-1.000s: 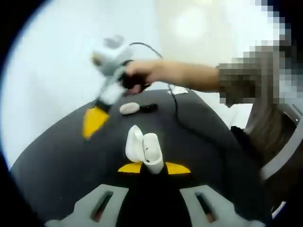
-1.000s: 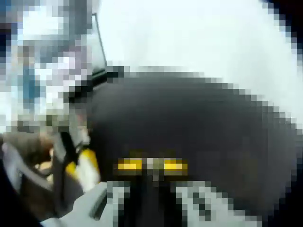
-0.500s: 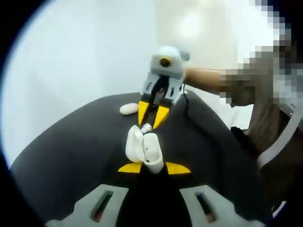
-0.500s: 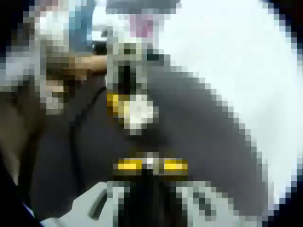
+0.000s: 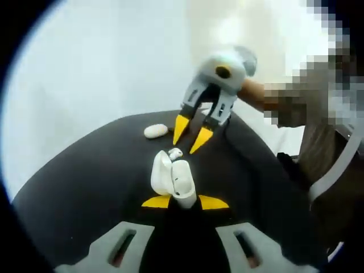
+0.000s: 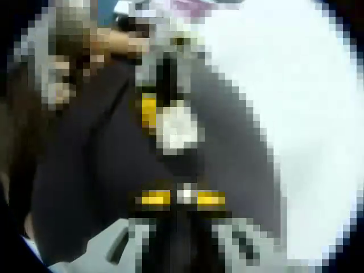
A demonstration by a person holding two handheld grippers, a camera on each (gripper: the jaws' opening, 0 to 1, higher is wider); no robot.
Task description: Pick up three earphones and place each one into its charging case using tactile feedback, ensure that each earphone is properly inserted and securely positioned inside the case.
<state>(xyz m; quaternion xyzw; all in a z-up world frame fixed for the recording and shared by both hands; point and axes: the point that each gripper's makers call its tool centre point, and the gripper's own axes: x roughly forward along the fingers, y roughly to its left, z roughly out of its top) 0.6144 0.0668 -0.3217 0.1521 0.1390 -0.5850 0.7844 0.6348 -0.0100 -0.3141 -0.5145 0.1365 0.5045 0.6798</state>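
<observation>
Earphone (image 5: 175,153) sits atop open case (image 5: 173,179), clamped in left gripper (image 5: 185,202); right gripper (image 5: 190,136) at 12, jaws apart, empty.

Right gripper backs off, jaws spread

Yellow-tipped grey right gripper (image 5: 193,135) lifted away from open white plastic charging case (image 5: 172,179); small white earphone (image 5: 175,153) left at its top.

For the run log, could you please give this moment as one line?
left gripper: shut on open case | right gripper: open, above case | earbud: at case mouth | spare case: on table
</observation>
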